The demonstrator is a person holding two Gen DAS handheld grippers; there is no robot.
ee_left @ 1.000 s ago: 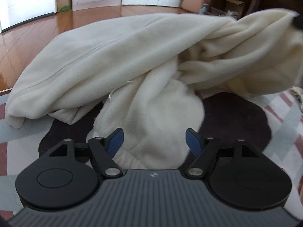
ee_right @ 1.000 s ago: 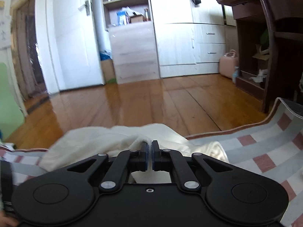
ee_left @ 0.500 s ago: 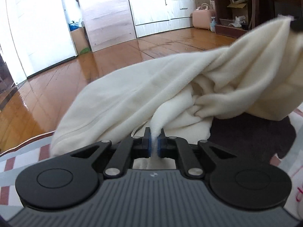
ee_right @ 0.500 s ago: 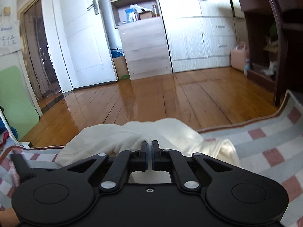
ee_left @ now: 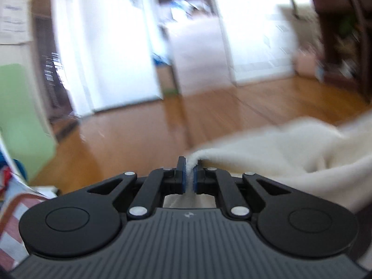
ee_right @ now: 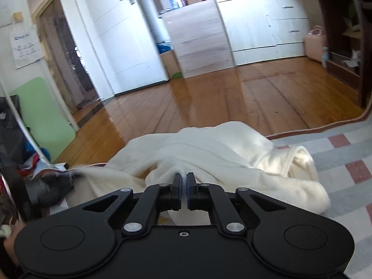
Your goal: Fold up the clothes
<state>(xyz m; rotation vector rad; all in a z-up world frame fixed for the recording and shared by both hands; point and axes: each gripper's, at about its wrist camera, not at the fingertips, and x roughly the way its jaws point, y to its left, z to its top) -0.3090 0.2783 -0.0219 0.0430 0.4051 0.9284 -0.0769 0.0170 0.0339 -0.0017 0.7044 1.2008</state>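
Left fingers (ee_left: 188,173): mine, pinched tight on a fold of the fleece (ee_left: 290,153); the cloth runs up between the blue pads and off to the right.
Left pose: pointing a little below level, out over the floor (ee_left: 139,139); the view is blurred.
Right fingers (ee_right: 184,181): mine, pressed together on a bunched ridge of the fleece (ee_right: 209,148); a sliver of cloth shows between the pads.
Right pose: tilted down toward the fleece, with the rug (ee_right: 337,162) beyond it.
Fleece, place: heaped just ahead of the right fingers, partly on the rug, its far edge by the bare floor (ee_right: 232,97); a rolled end (ee_right: 302,162) lies to the right.
Fleece, count: one cream garment, held at two points, one per hand.
Other gripper: a dark blurred shape (ee_right: 53,186) at the left of the right view, touching the fleece's left end; I cannot tell its state from there.
Rug, count: one, checked grey, white and pink.
Door (ee_right: 121,34): one, white, shut.
Drawers (ee_right: 288,18): white front with two handles in view.
Pink bag (ee_right: 315,44): one, on the floor by the dark shelf.
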